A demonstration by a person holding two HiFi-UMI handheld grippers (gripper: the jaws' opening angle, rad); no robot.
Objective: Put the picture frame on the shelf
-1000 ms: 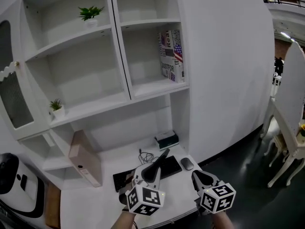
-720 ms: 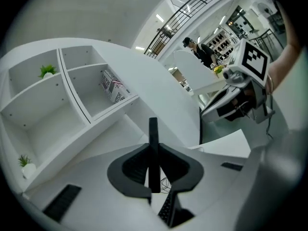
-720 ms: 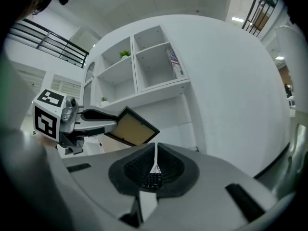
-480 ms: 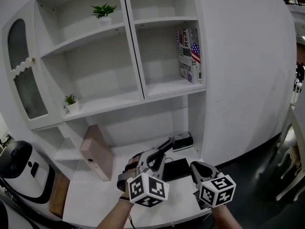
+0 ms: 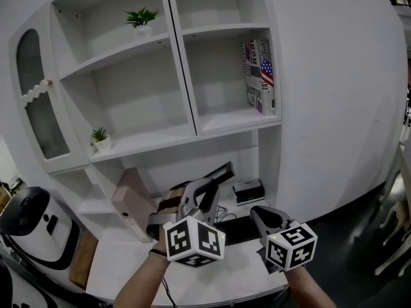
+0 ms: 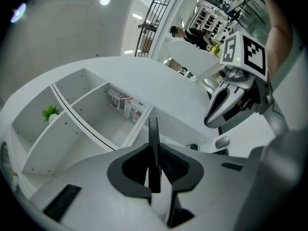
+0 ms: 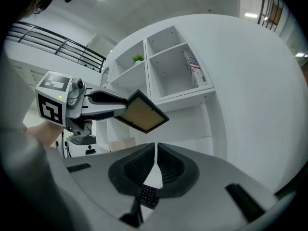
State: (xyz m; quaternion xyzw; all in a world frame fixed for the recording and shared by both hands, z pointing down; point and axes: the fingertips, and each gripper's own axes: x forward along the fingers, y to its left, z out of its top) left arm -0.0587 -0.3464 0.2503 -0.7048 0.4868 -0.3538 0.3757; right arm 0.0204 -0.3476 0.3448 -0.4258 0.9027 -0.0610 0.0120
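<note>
white shelf unit [image 5: 148,140] ahead; my left gripper [image 5: 204,194] clamps the picture frame [image 7: 142,112] edge-on; right gripper [image 7: 156,150] jaws together, empty.

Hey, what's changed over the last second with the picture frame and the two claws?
The left claw has raised the picture frame higher above the desk, toward the shelf, gripping it throughout. The right claw stayed shut and empty, low beside it. The books on the shelf have not moved.
</note>
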